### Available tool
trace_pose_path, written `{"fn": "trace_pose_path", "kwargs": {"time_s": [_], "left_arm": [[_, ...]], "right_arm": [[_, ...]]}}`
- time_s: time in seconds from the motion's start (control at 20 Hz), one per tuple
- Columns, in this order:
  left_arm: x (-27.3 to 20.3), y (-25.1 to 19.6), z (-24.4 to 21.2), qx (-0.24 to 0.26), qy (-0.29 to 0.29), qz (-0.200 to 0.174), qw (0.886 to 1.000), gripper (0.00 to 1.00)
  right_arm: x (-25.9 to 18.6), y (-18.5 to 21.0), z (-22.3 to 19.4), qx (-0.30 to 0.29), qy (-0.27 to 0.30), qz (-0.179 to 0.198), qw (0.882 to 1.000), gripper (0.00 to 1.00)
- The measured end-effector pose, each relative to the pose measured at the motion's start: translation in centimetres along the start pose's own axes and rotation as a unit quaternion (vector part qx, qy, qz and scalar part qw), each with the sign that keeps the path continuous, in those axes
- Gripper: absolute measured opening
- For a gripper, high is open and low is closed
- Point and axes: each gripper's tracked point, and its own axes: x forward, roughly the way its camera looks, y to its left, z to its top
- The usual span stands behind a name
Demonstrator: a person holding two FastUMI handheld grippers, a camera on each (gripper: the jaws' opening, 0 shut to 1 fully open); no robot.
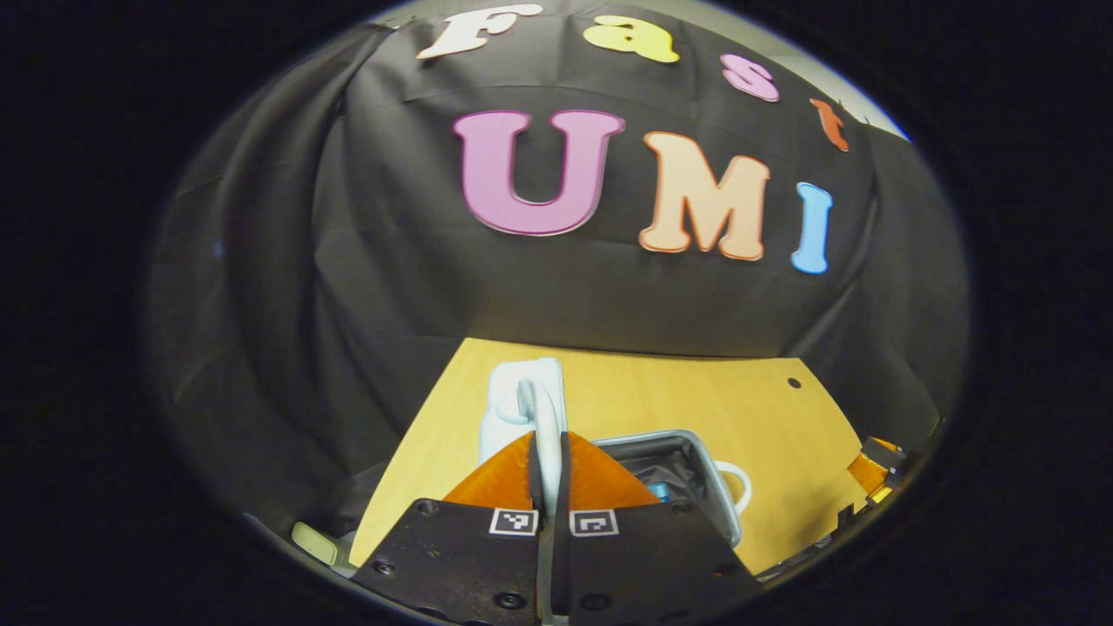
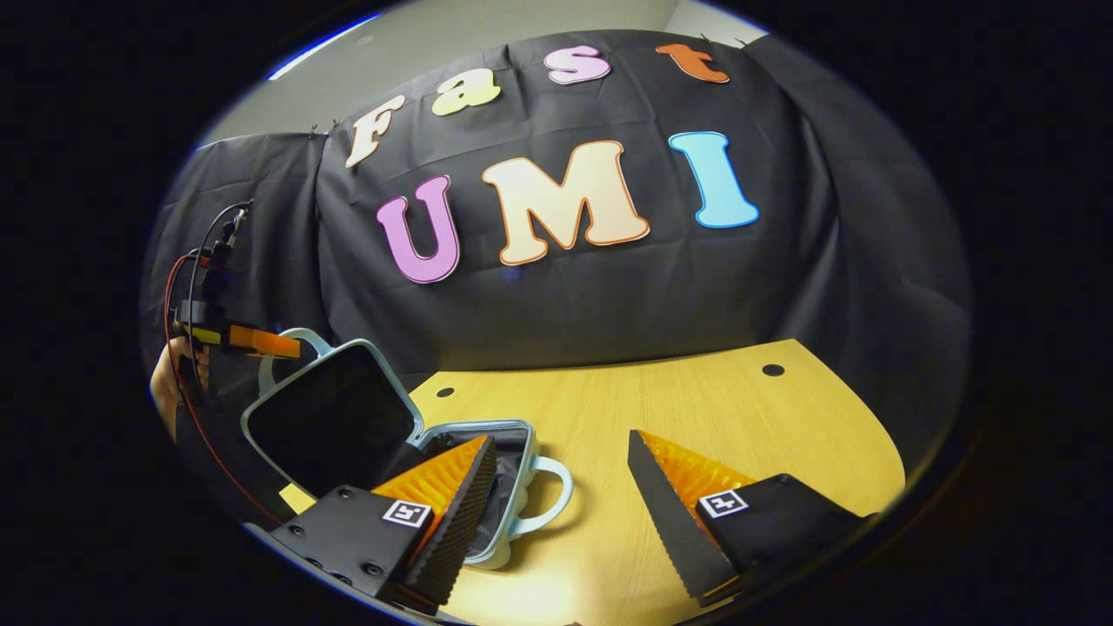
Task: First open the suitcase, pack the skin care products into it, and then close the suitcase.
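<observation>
Holding: left claw (image 1: 549, 487) clamped on the lid handle (image 1: 546, 426).
Suitcase: one suitcase (image 2: 487, 487), open on the surface (image 2: 696, 409), lid (image 2: 335, 422) raised.
Right claw (image 2: 556, 513): fingers apart, empty, above the surface.

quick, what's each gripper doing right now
Left tongs: shut on the pale blue suitcase lid's handle.
Right tongs: open, holding nothing.

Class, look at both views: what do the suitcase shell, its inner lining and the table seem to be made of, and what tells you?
Suitcase shell: probably hard moulded plastic, pale and smooth, with rounded corners and a rigid loop handle.
Lining: looks like dark matt fabric, slightly creased inside the base.
Table: wood or wood-look laminate, judging by its fine grain and low sheen; which one cannot be told.
</observation>
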Motion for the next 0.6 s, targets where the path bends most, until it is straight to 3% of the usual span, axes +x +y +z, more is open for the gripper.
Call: {"fn": "trace_pose_path", "kwargs": {"time_s": [0.45, 0.6], "left_arm": [[2.5, -13.1, -0.7, -0.015, 0.01, -0.116, 0.993, 0.0], [3.7, -16.5, -1.9, -0.02, 0.027, -0.14, 0.99, 0.0]], "right_arm": [[-2.4, -5.2, 1.1, 0.006, -0.009, -0.027, 1.0, 0.96], [-3.2, -6.7, 1.4, 0.005, -0.012, -0.036, 0.999, 0.96]]}}
